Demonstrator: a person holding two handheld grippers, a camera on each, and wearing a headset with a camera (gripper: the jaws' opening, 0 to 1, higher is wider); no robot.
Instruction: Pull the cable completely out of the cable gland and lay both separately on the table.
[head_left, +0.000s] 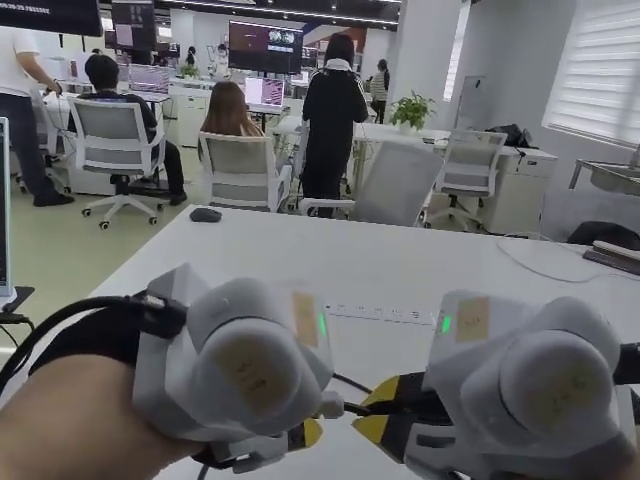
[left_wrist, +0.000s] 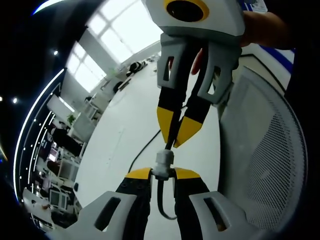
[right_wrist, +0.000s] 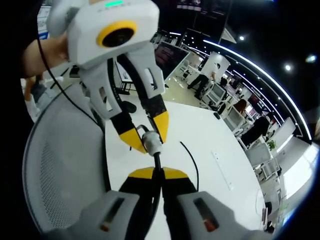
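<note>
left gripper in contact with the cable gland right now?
Touching. Left gripper view: the left gripper has both yellow jaw tips pressed against the white cable gland, one each side.

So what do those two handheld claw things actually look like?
The left claw and right claw both have pale grey plastic bodies with rounded backs, slotted grey arms, black jaws with yellow tips, a green light and a tan sticker. A black lead trails from the left one.
</note>
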